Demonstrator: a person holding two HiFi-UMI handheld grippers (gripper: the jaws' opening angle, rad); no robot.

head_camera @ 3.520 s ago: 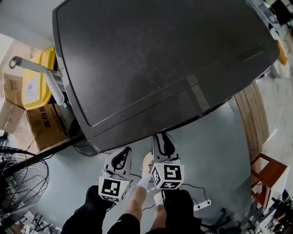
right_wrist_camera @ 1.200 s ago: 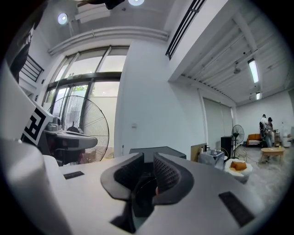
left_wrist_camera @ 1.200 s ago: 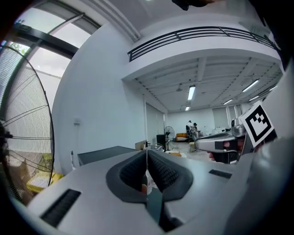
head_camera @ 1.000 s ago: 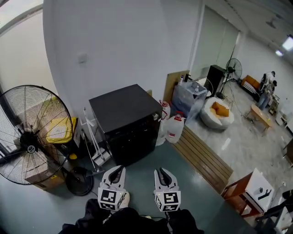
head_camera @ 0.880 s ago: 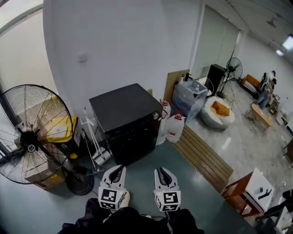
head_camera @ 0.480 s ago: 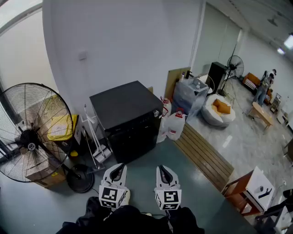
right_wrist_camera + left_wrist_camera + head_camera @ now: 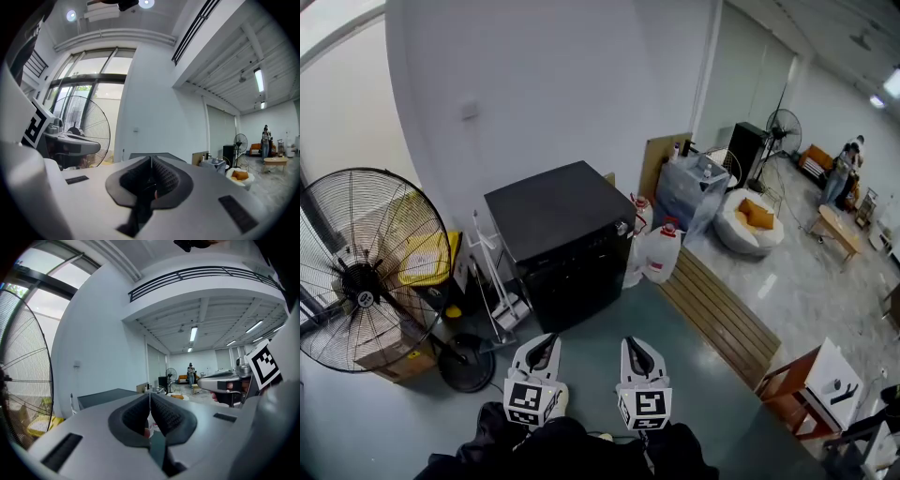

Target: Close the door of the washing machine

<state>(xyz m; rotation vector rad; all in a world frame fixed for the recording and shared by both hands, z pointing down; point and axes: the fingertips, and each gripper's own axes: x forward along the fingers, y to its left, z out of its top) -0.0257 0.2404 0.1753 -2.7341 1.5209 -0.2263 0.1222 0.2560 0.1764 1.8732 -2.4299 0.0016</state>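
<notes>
Head view: washing machine, black, centre frame, against wall; front looks flush, door likely shut. Left gripper, right gripper: bottom centre, well apart from machine, jaws pressed together, empty; right's just closed. Advice: stay clear, confirm latch.

Floor: glossy grey-green, turning to pale tile at 3 o'clock. Clock directions are from the person's spot.
- 12: washing machine, standing near the wall
- 11: white rack, just beside the machine
- 10: big pedestal fan, with its round base on the floor and a cardboard box near it
- 1: water jug, just beside the machine
- 2: slatted wooden platform, lying flat
- 3: wooden stool
</notes>
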